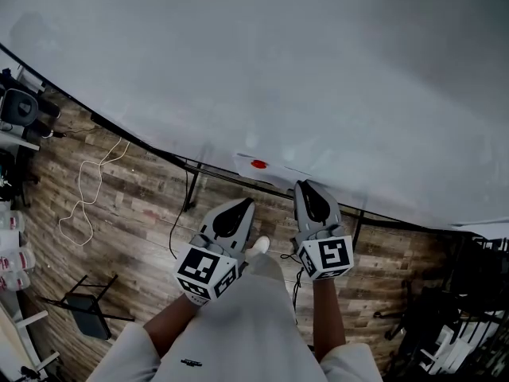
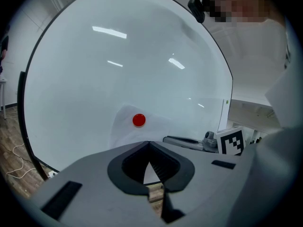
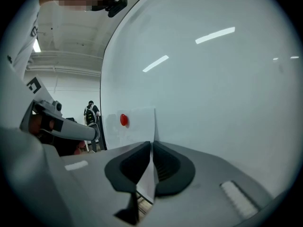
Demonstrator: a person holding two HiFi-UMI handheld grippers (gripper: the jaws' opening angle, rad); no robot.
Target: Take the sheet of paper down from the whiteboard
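One round red magnet (image 2: pixel 138 120) pins the sheet of paper (image 2: pixel 163 126) to the whiteboard (image 1: pixel 278 70), low on the board near its bottom rail, so the main part of the task is not yet done: the sheet hangs flat against the board with the magnet on it. The right tongs (image 3: pixel 151 144) are clenched on the sheet's free side edge. In the right gripper view, that edge peels away from the board and runs straight in between the two dark pads, showing again below them. The left tongs (image 2: pixel 149 143) are clenched on nothing; their pads meet at the tip and aim toward the sheet below the magnet without touching either. Judging from this, the grasp on the paper is made. What is left is to free the sheet, either by lifting the magnet off or by drawing the paper out from under it, and then to bring it away from the board. The empty left tongs look placed for the magnet, though they would have to part first. As for writing, the marker cubes (image 1: pixel 208 270) carry only black-and-white square patterns. A small dark mark on the person's garment in the head view is too small to read, and no brand or label shows on the board, paper or magnet.
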